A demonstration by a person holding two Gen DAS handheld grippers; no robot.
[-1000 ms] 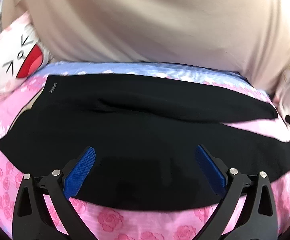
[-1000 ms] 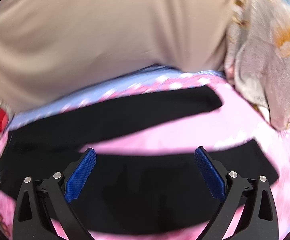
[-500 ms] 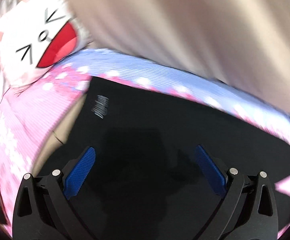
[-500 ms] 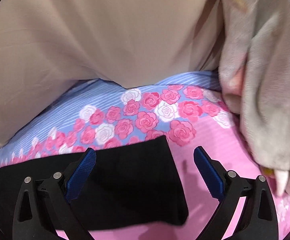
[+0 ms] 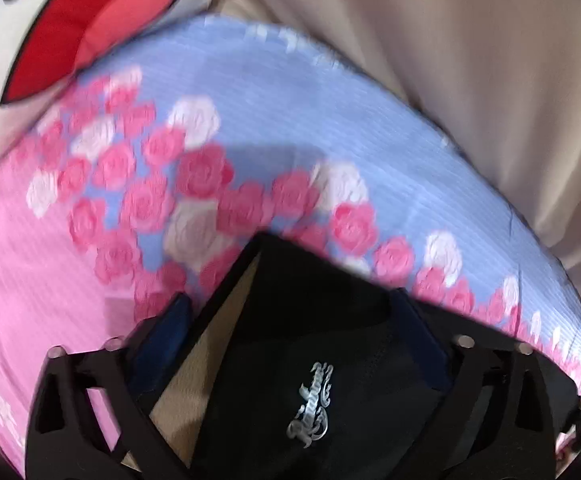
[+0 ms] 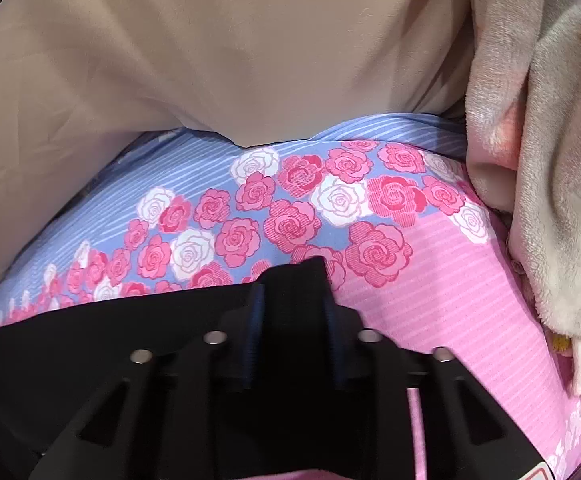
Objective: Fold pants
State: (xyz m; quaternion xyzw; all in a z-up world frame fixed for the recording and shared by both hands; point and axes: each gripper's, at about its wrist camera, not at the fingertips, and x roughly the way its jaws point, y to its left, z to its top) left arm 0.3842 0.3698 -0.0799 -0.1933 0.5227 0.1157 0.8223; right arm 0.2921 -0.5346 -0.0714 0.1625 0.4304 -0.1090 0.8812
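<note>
On bed: black pants [image 6: 90, 344] lying on pink rose sheet [image 6: 430, 304]
Right gripper [image 6: 294, 300]: jaws just closed, clamped on far corner of a pant leg, cloth bunched between the pads
Left gripper [image 5: 290, 320]: jaws just closing, partly apart; pants corner with silver logo [image 5: 310, 404] between them, pads beside the cloth, contact unclear in blur
Pants at left: tan lining [image 5: 226, 312] showing beside the black edge
Far side: beige cloth [image 6: 230, 52] along blue band of sheet
Far left: white and red pillow [image 5: 70, 32]
Right: grey fleece [image 6: 562, 184] at sheet's edge
</note>
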